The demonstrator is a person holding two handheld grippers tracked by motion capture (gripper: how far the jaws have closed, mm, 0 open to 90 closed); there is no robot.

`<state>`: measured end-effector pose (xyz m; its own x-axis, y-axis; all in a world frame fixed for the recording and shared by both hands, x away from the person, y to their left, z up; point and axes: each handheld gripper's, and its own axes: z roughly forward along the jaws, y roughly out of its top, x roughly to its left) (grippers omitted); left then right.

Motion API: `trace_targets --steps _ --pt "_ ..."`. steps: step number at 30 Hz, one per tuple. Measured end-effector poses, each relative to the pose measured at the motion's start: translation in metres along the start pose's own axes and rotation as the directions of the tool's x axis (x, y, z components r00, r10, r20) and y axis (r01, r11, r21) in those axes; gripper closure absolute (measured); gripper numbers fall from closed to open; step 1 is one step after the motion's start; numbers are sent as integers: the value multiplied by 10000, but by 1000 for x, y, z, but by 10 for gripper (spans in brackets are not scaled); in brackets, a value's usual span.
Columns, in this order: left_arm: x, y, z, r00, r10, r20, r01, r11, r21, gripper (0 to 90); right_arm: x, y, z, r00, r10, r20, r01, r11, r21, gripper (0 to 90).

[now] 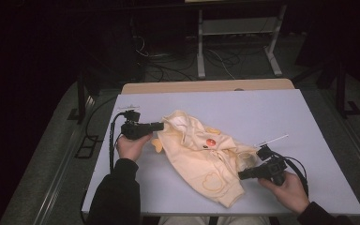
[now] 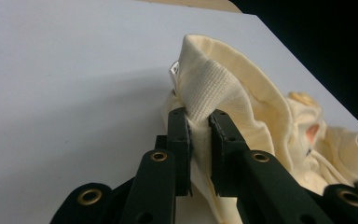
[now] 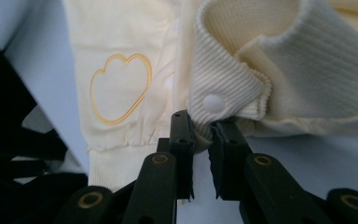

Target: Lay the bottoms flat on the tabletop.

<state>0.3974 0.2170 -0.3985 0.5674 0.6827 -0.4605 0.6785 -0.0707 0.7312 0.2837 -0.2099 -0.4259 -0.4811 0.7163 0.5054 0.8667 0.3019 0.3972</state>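
The left gripper [image 2: 198, 122] pinches the yellow jacket [image 1: 201, 157] at its collar. The right gripper [image 3: 201, 128] pinches its ribbed hem. The jacket lies on the table [image 1: 272, 117].

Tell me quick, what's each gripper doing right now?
Left gripper: closed on the cream garment at its ribbed edge.
Right gripper: closed on the garment's ribbed hem.

I see bare table [image 1: 262, 112] beyond and right of my right gripper [image 1: 241, 175]; the crumpled cream jacket [image 1: 201, 157] blocks between it and my left gripper [image 1: 161, 125].
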Motion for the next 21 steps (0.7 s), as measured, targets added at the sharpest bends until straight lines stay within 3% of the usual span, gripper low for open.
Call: trace_targets --steps 4,9,13,18,21 --pt "1 -1 7 10000 -6 21 6 10000 50 785 13 -10 6 9992 -216 -350 227 9993 306 782" --pt "0 -2 13 9999 64 90 -65 9998 168 785 23 -15 -1 9959 -468 -769 530 9954 798 663" --pt "2 -2 14 9999 -68 128 66 9999 154 785 43 -14 -11 9805 -1292 -1480 1424 9864 824 559" --pt "0 -2 14 9998 -80 181 78 9999 145 785 63 11 -13 9572 -2623 -1222 2695 9619 458 492" --pt "-1 -2 14 9998 -49 205 46 9999 160 784 61 36 -10 9462 -2889 -1456 2919 9564 -6 482"
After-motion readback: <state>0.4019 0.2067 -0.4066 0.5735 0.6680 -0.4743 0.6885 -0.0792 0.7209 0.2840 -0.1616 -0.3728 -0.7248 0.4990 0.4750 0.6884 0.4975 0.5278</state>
